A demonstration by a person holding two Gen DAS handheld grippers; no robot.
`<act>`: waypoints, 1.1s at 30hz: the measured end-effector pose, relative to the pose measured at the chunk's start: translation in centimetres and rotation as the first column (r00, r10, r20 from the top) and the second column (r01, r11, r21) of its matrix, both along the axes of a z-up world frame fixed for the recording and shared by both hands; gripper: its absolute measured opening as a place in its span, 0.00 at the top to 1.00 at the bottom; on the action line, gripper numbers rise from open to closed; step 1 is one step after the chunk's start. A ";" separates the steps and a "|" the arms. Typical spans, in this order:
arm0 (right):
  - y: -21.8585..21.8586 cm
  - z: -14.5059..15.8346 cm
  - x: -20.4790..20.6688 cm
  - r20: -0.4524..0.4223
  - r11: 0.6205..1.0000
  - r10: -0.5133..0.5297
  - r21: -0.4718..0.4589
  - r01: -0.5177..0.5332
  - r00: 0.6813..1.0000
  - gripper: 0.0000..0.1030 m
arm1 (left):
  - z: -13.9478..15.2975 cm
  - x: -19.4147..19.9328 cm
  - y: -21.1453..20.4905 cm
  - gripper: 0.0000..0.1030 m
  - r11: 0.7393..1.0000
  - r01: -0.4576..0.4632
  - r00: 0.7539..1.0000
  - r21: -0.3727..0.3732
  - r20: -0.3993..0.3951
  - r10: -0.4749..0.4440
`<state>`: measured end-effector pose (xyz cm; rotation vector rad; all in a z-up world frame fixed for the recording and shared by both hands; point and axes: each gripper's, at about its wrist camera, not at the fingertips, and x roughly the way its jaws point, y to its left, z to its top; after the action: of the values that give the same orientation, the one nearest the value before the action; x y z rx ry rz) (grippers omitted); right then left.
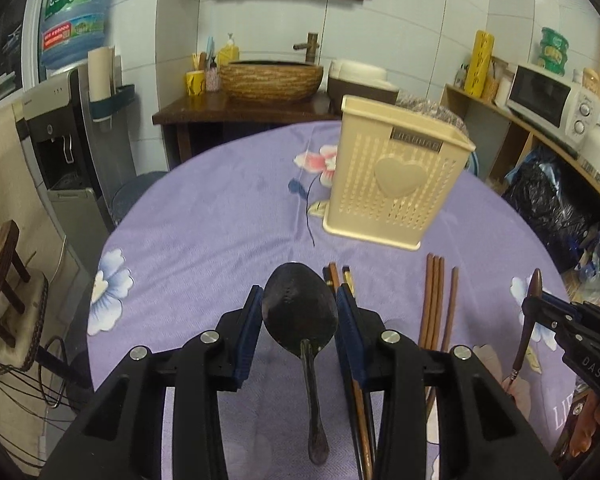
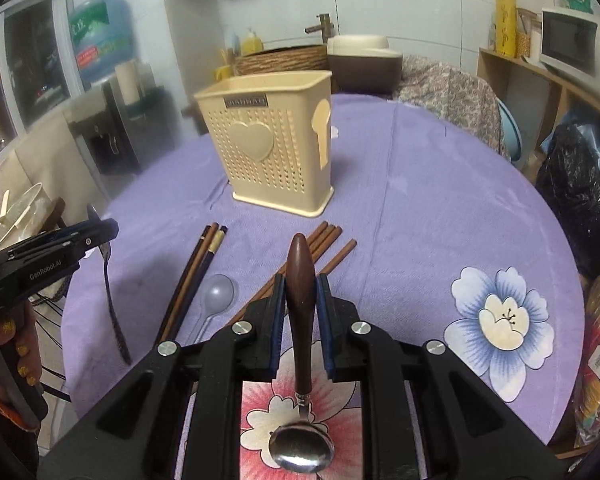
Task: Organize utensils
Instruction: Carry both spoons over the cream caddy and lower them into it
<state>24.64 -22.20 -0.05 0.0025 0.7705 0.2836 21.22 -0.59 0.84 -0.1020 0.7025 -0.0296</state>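
Observation:
My left gripper (image 1: 299, 304) is shut on a dark metal spoon (image 1: 300, 312), held by its bowl with the handle hanging toward the camera; it also shows in the right wrist view (image 2: 112, 288). My right gripper (image 2: 300, 292) is shut on the brown wooden handle of a steel spoon (image 2: 300, 304), bowl (image 2: 301, 450) toward the camera; it also shows in the left wrist view (image 1: 528, 320). A cream perforated utensil holder (image 1: 392, 176) (image 2: 272, 148) stands upright beyond both grippers. Brown chopsticks (image 1: 436, 304) (image 2: 324, 248) lie on the cloth in front of it.
A round table with a purple floral cloth (image 2: 440, 200) carries darker chopsticks (image 2: 196, 276) and a clear plastic spoon (image 2: 216, 296). A water dispenser (image 1: 60, 140) stands left, a basin counter (image 1: 260, 92) behind, a shelf with a microwave (image 1: 548, 100) right.

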 end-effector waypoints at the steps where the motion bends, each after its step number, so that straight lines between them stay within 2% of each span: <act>1: -0.1 0.4 -0.3 0.013 1.000 0.003 -0.002 -0.003 1.000 0.84 | 0.4 -0.2 0.1 0.63 1.000 0.000 1.000 -0.003 0.018 0.000; 3: -0.2 1.2 -0.9 0.042 1.000 0.002 -0.007 -0.002 0.999 0.84 | 1.2 -0.5 0.2 0.63 1.000 0.002 0.999 0.007 0.046 -0.003; 10: -1.0 2.8 -1.8 0.087 1.000 -0.015 0.006 0.014 0.996 0.84 | 1.5 -0.8 0.9 0.63 1.000 0.007 0.998 -0.005 0.065 -0.007; 33: -0.6 3.1 -2.4 0.094 1.000 -0.003 -0.019 0.005 0.996 0.84 | 1.6 -1.0 1.2 0.63 1.000 0.022 0.997 0.004 0.074 -0.022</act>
<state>22.23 -22.84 3.01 -0.0270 0.6793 0.2711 20.27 0.58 2.42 -0.0895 0.6293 -0.0530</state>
